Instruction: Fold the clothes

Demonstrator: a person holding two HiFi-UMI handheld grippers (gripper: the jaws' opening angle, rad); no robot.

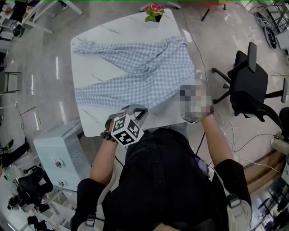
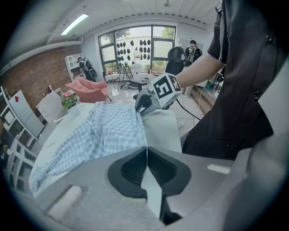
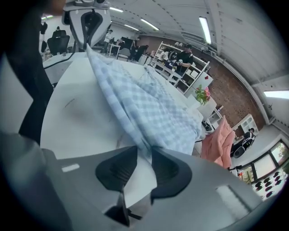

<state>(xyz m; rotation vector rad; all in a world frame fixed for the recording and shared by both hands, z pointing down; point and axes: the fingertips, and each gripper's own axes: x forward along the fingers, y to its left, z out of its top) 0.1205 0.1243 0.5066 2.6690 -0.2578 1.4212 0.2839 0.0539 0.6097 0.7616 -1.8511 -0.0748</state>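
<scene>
**Near edge in hand, fold to come**

Closest to me, the left gripper (image 2: 146, 152) has its fingers pressed together on the near edge of the checked shirt (image 1: 135, 76). It sits about midway along the near edge of the bench (image 1: 115, 34). The right gripper (image 3: 144, 151), by the near right corner, pinches a bunched fold of the same edge, its fingers a little apart around the cloth. Between the two, the fabric runs taut and is lifted slightly off the bench top.

Everything else of the shirt lies away from both sets of fingers. The body spreads towards the far right corner, while the sleeves trail off to the left, one reaching the far left corner. Its long axis therefore runs across the bench, left to right, roughly parallel to the held edge.

I judge the next move to be carrying that edge straight away from me, over the body. Neither hand is nearer, so both should travel together. A flower pot (image 1: 153, 12) stands at the far edge.
</scene>
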